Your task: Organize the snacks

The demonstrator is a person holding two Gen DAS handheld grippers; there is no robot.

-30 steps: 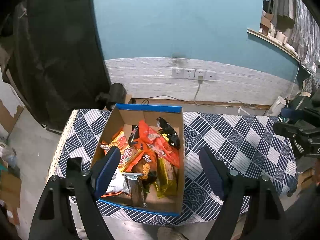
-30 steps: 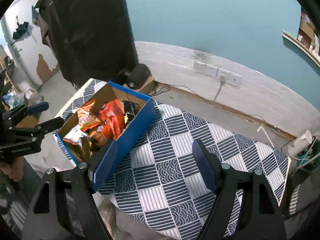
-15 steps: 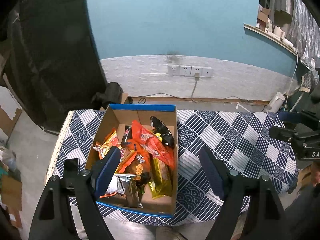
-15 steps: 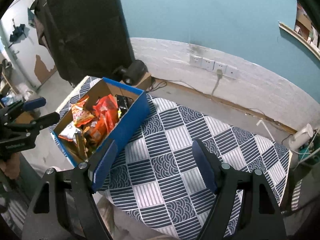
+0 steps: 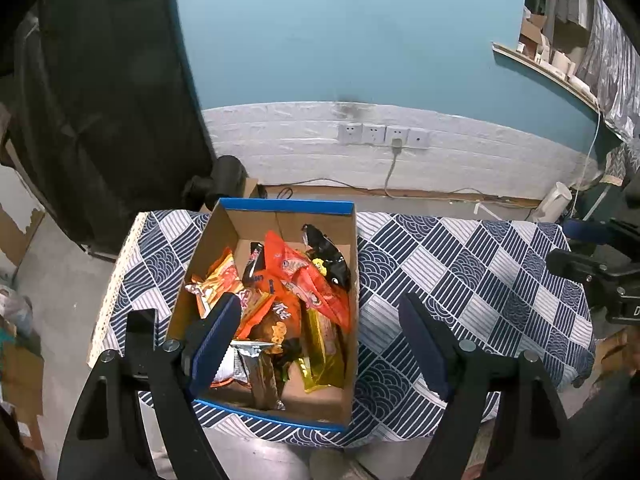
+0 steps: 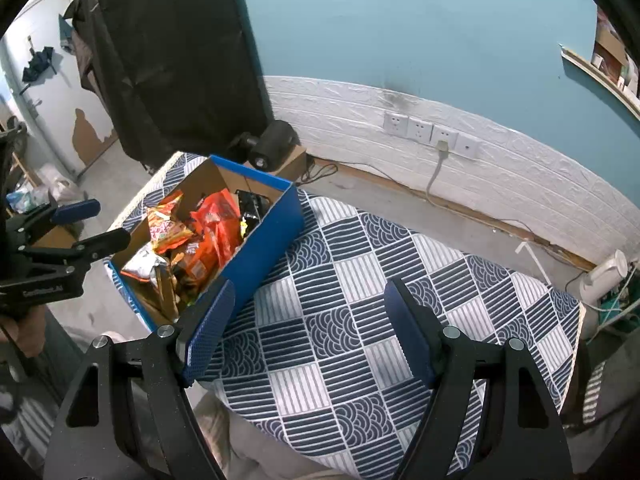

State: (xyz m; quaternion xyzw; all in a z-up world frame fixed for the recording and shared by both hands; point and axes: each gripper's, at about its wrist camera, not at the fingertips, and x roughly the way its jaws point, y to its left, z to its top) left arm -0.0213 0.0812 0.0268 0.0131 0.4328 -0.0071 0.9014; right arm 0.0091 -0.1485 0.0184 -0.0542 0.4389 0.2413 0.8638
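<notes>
On the blue-and-white patterned tablecloth (image 6: 360, 320), a snack-filled box (image 5: 276, 304), teal wall (image 5: 340, 32) behind.

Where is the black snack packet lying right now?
In the left wrist view, the black snack packet lies inside the blue box, against its right wall, beside the orange packets.

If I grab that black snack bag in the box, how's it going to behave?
The black snack bag looks like thin glossy film, so it will probably be floppy, crinkly and a bit slippery. It leans on the orange packets, which may shift as it lifts. It is likely light, and its contents could crush under firm fingers.
</notes>
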